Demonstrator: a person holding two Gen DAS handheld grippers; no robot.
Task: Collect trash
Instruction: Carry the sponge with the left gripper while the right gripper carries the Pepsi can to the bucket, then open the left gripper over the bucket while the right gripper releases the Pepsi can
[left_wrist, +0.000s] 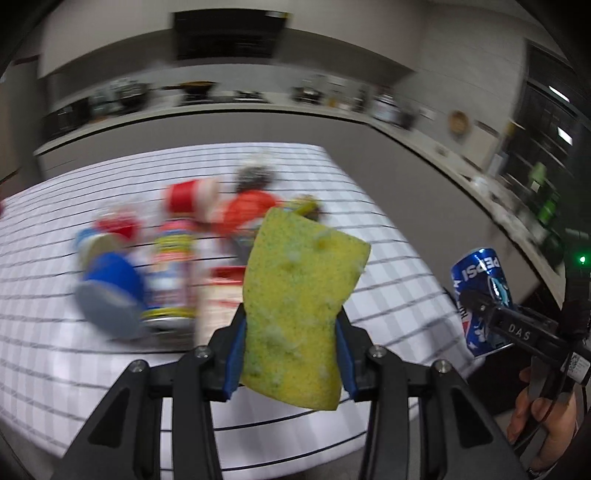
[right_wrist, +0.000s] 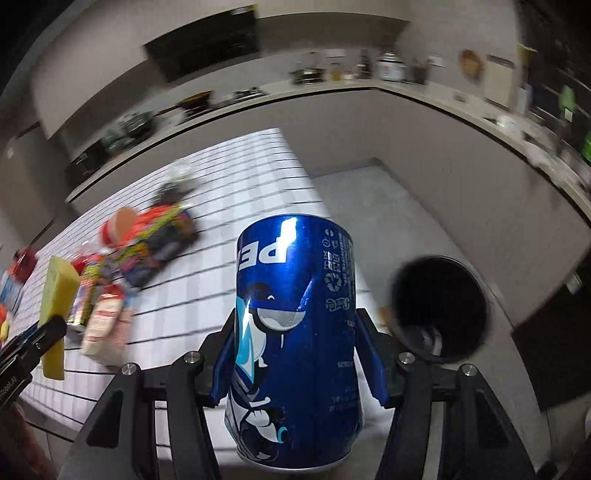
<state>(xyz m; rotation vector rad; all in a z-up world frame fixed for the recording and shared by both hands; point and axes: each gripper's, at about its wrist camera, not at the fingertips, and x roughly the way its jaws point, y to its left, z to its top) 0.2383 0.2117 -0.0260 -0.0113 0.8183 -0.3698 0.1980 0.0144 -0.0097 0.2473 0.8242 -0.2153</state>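
Dented blue Pepsi can (right_wrist: 295, 343), upside-down in right gripper (right_wrist: 299, 354)

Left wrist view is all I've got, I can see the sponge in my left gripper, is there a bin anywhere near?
Observer: Yes. The right wrist view shows a round black bin on the floor, just right of the blue Pepsi can.
Operator: Is that can held firmly?
Observer: The right gripper has both blue pads pressed on its sides; the can is dented there.
Operator: Is the bin under the table?
Observer: No, it stands beside the checked tablecloth, past its edge.
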